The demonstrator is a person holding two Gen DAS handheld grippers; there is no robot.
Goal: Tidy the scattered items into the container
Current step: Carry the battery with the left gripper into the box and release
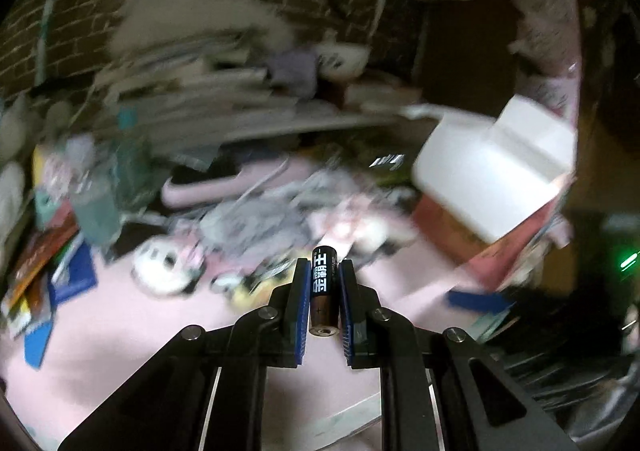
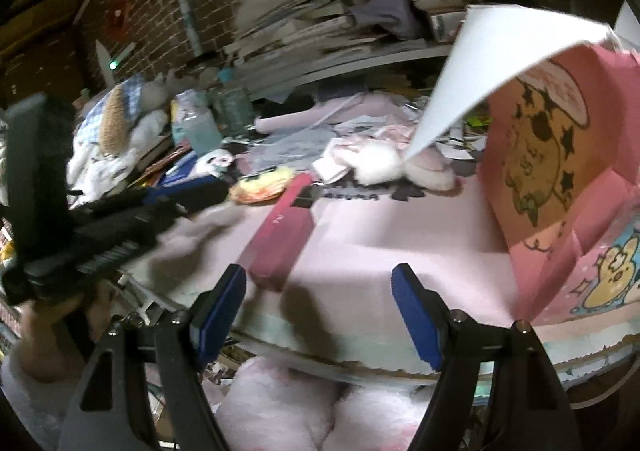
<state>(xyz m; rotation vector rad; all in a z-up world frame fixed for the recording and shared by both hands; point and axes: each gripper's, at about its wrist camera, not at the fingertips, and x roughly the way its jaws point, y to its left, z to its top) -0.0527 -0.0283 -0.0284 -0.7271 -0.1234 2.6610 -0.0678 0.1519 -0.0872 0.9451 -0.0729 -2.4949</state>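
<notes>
Through the left wrist camera I am holding a battery pinched lengthwise between the closed pads of the left gripper, hovering above the pink surface; the white box is sitting toward its far right edge. The view is smearing, so a swing could slip the smooth cell out. Through the right wrist camera the right gripper is gaping wide and empty at the near edge, beside the pink case; the box flap is overhanging and could block the drop
</notes>
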